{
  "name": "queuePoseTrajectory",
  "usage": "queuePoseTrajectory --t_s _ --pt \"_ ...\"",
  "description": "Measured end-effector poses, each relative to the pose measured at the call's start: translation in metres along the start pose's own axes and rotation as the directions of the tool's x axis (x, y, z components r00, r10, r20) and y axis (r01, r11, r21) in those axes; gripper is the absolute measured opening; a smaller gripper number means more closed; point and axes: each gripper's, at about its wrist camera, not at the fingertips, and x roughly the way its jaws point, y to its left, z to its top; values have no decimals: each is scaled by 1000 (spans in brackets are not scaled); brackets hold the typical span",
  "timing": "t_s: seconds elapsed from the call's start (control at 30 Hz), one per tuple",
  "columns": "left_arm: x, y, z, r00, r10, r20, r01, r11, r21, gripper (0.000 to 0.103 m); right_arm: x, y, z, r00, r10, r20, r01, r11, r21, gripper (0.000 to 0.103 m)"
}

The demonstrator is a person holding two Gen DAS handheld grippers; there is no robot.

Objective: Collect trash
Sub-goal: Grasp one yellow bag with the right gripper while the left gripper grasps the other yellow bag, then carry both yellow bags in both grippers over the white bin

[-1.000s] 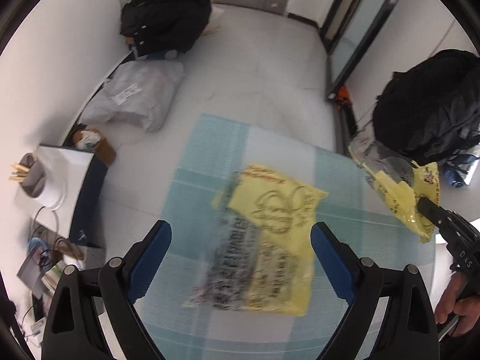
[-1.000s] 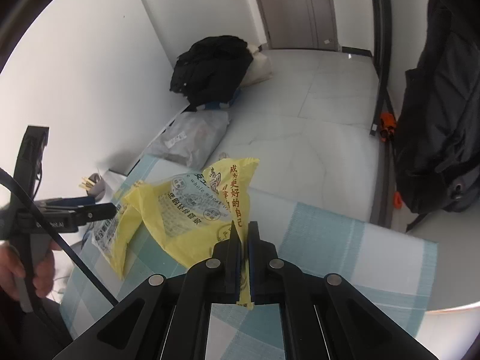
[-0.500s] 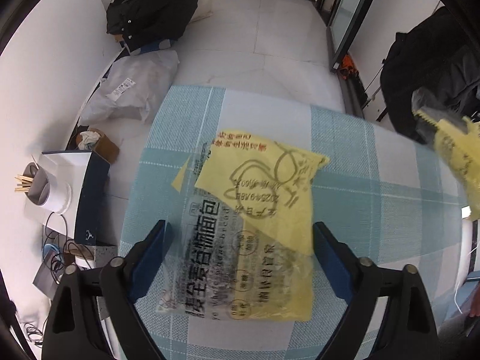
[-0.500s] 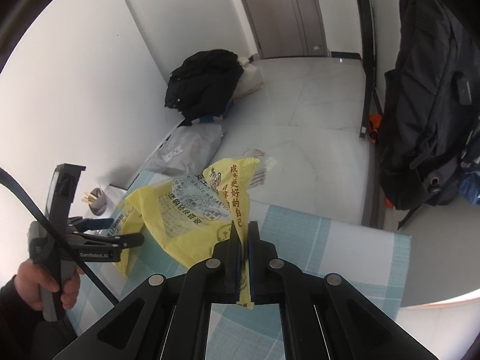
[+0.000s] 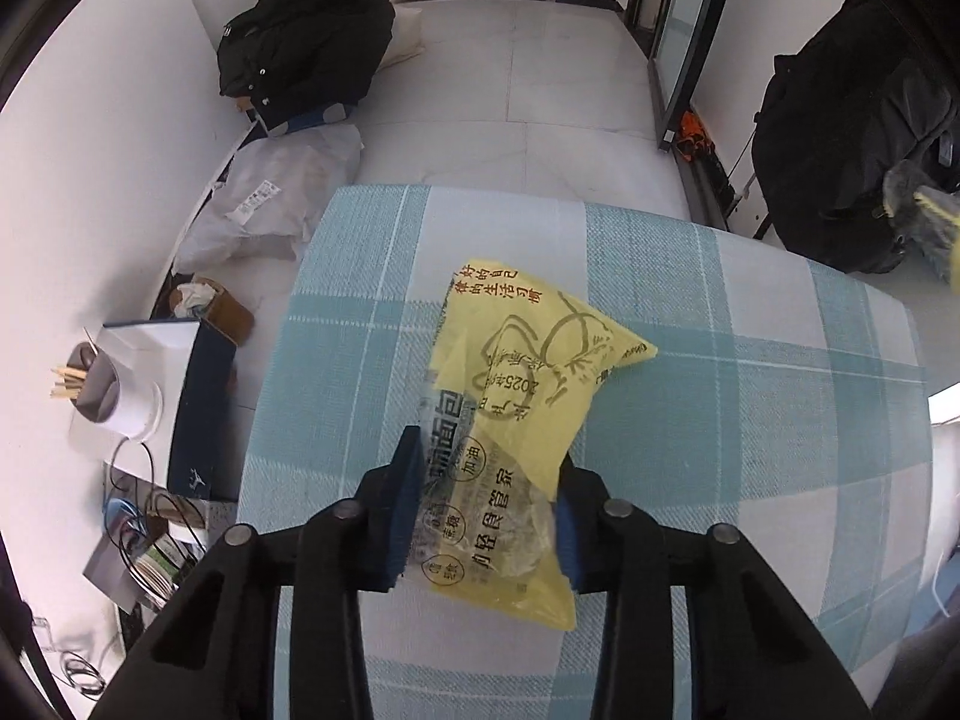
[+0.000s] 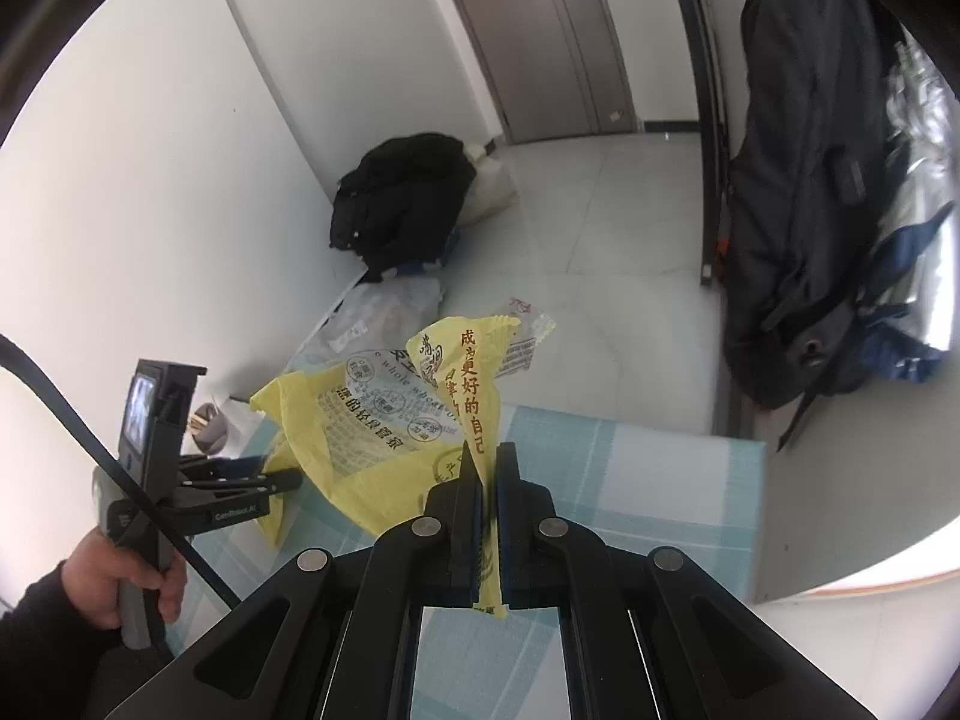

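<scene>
Since the earlier frame, the left tongs [image 5: 486, 516] have been brought down over the yellow wrapper [image 5: 510, 420] lying on the checked worktop [image 5: 750, 420], and the blue pads, then standing wide, are now being drawn in around its near end. The jaws are closing at this moment, with the wrapper between them; its edges are being bunched against both pads [image 5: 403, 510], so contact is judged to be made, though the pinch is not yet finished.

A second yellow wrapper [image 6: 420, 420] is being held clear of the worktop by the right tongs [image 6: 489, 516], whose jaws are being kept nearly shut on a thin fold of the film. The bulk of it is hanging out ahead of the jaws, crumpled and sagging.

Both wrappers are judged to be empty printed plastic film: very light, limp, slick, not fragile. Film of this kind is likely to be slipping out of a loose pinch and to be folding wherever it is pressed. A hold is best taken across a gathered or doubled edge, not on a single flat layer.

The person's hand [image 6: 120, 576] is being seen on the left handle in the right wrist view.
</scene>
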Motion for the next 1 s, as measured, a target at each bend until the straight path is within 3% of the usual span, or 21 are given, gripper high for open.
queuePoseTrajectory --t_s 0.17,0.4,0.67,1.0 --pt "-11 -1 -7 999 -32 8 32 999 -34 30 -36 0 -3 999 4 49 -5 1000 8 3" --pt "-64 -37 -12 990 -69 126 65 997 37 29 -101 -2 -22 992 0 123 -4 999 33 3" --pt "-142 -101 -25 944 -190 271 152 976 156 29 -187 -26 -34 976 -56 209 43 997 64 3" --pt "-206 -193 -41 874 -359 327 243 906 346 29 -288 -72 -63 933 -182 311 139 978 158 3"
